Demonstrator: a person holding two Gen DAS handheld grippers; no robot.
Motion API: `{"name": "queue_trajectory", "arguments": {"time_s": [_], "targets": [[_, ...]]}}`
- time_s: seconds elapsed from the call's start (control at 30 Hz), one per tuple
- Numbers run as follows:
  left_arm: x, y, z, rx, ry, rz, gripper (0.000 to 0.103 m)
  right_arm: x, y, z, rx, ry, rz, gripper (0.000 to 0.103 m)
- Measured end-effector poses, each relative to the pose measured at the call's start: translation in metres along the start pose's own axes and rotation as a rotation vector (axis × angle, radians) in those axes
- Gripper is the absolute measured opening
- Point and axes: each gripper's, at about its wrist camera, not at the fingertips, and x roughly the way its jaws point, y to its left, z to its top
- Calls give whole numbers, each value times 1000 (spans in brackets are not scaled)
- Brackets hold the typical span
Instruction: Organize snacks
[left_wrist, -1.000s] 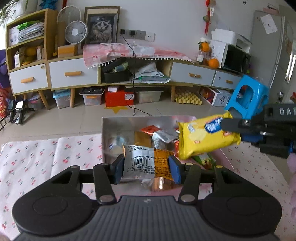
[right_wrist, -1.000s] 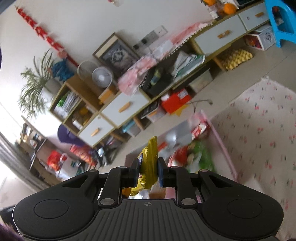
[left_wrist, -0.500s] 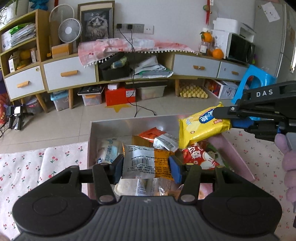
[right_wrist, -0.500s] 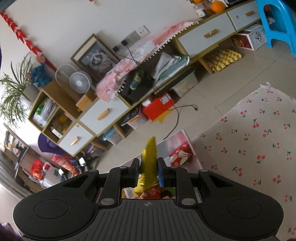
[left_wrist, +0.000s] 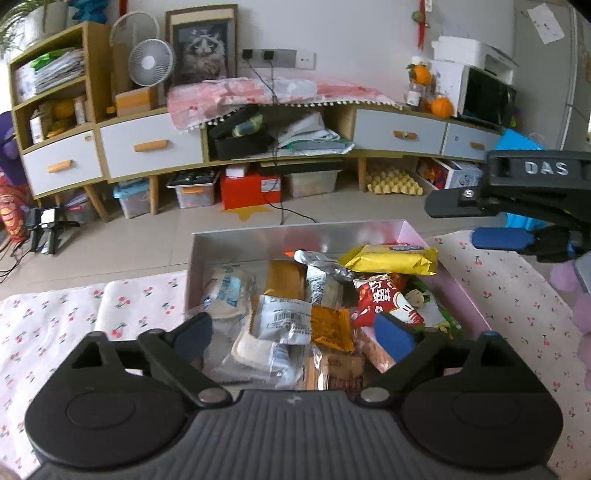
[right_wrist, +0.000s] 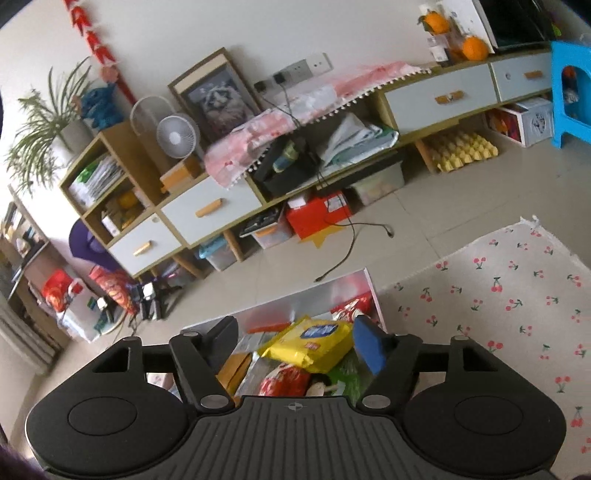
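Both sets of fingers stand wide apart and hold nothing. The left gripper (left_wrist: 293, 334) hangs over the near end of the snack box (left_wrist: 258, 240), its fingers (left_wrist: 194, 330) spread to either side of a silver-and-orange packet (left_wrist: 304, 323) that lies loose between and just beyond them, on top of other wrappers. Ahead of the left fingers, toward the far right corner of the box, a yellow snack pack (left_wrist: 389, 258) lies flat across the pile, with a red packet (left_wrist: 386, 299) just nearer and below it. The right gripper (left_wrist: 469, 218) shows at the right edge of the left wrist view, above and beside the box's right wall, its blue-padded fingers (left_wrist: 498, 238) apart from the yellow pack. In the right wrist view, the right gripper (right_wrist: 297, 341) looks down into the box (right_wrist: 332, 286), and the yellow snack pack (right_wrist: 310, 341) lies between its spread fingers (right_wrist: 369, 345) but below them, touching neither. The box sits on a worktop covered with a cherry-print cloth (right_wrist: 498, 295), which stretches away to the right of the right fingers.
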Motion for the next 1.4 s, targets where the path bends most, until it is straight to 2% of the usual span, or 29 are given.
{"name": "queue_trajectory", "arguments": {"time_s": [0.27,0.53,0.7,0.77,0.83,1.0,1.2,1.4], "targets": [[-34,8,-9,-86,30,60,102,-43,2,-15,-63,11,-8,87],[-69,10,-24,-136,81,117,102,-79,13,-39,-159,44,-51,90],[-84,9,-29,-173,102,152,102,-98,36,-50,-288,69,-116,90],[-90,5,-32,-169,108,171,102,-107,39,-57,-308,77,-109,97],[-93,4,-35,-181,119,191,102,-114,42,-65,-316,81,-108,99],[-99,1,-43,-211,139,200,102,-118,47,-79,-363,121,-147,99],[-100,2,-52,-229,185,193,102,-121,51,-86,-379,127,-180,99],[-106,2,-54,-230,190,197,102,-115,61,-99,-470,136,-209,99]]}}
